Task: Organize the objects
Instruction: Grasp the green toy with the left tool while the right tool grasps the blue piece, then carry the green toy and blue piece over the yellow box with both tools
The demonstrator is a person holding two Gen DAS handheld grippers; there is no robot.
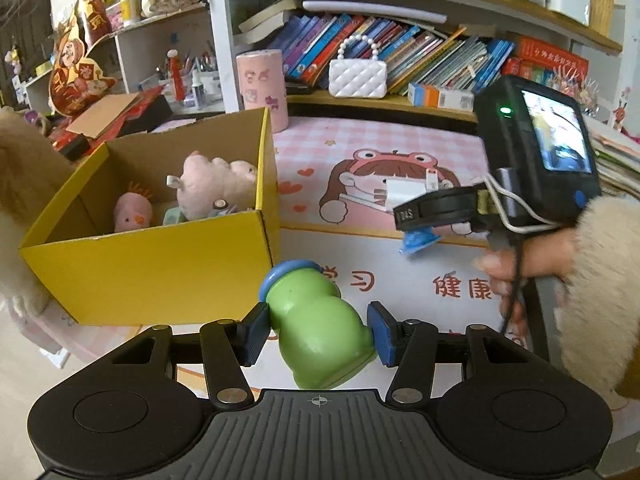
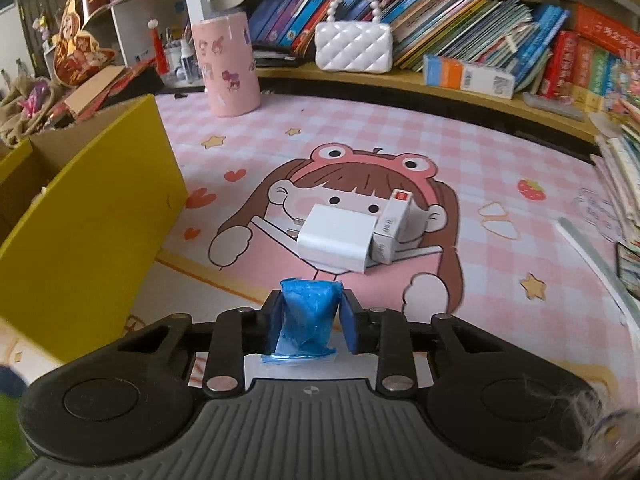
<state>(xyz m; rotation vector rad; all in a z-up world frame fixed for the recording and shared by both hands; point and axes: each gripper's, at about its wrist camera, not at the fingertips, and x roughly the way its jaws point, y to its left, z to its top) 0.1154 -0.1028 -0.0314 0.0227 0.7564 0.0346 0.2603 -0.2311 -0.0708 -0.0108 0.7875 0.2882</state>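
Note:
My left gripper (image 1: 318, 330) is shut on a green toy with a blue rim (image 1: 316, 326), held just right of the yellow cardboard box (image 1: 160, 268). Inside the box lie a pink plush (image 1: 212, 184) and a small pink chick toy (image 1: 132, 214). My right gripper (image 2: 310, 320) is shut on a crumpled blue plastic packet (image 2: 306, 320); in the left wrist view that gripper (image 1: 418, 236) hovers over the mat with the packet (image 1: 418, 242) below its fingers. On the mat lie a white charger (image 2: 340, 238) and a small white carton with a red end (image 2: 394, 226).
A pink cartoon desk mat (image 2: 360, 140) covers the table. A pink cylinder (image 2: 226, 66) stands at the back, a white quilted handbag (image 2: 354, 46) and rows of books sit on the shelf behind. Stacked books (image 2: 624, 184) line the right edge. A person's fuzzy sleeve (image 1: 600, 300) holds the right gripper.

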